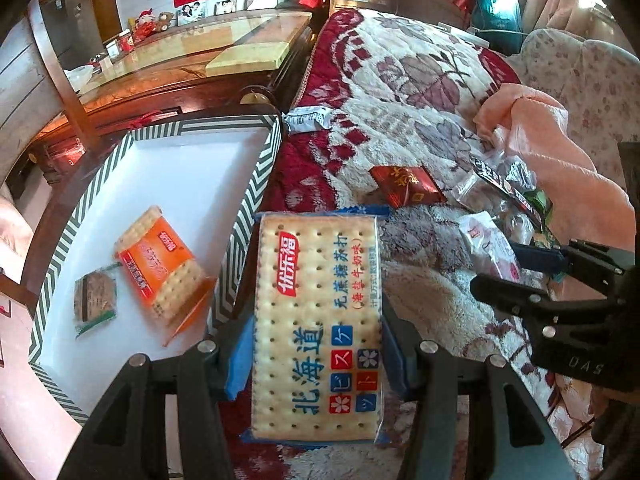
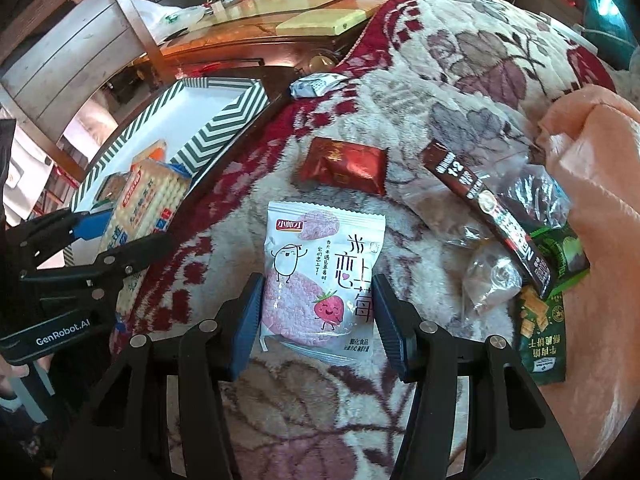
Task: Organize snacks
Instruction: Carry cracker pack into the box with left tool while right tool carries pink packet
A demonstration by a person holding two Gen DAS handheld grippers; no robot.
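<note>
The left gripper point(image 1: 318, 354) is clamping a cracker pack point(image 1: 316, 328) beside the striped box point(image 1: 244, 220). The right gripper point(image 2: 316, 320) is straddling a strawberry packet point(image 2: 322, 276) on the blanket point(image 2: 460, 80), its 2 jaws apart.

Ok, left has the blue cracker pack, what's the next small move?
Probably carry the blue cracker pack left over the striped wall into the box and release. The left gripper clamps it beside the box, where the orange cracker pack already lies.

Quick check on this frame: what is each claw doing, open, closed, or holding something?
Left claw: closed on the blue cracker pack.
Right claw: open, its fingers either side of the strawberry rice-cracker packet, not yet gripping.
</note>
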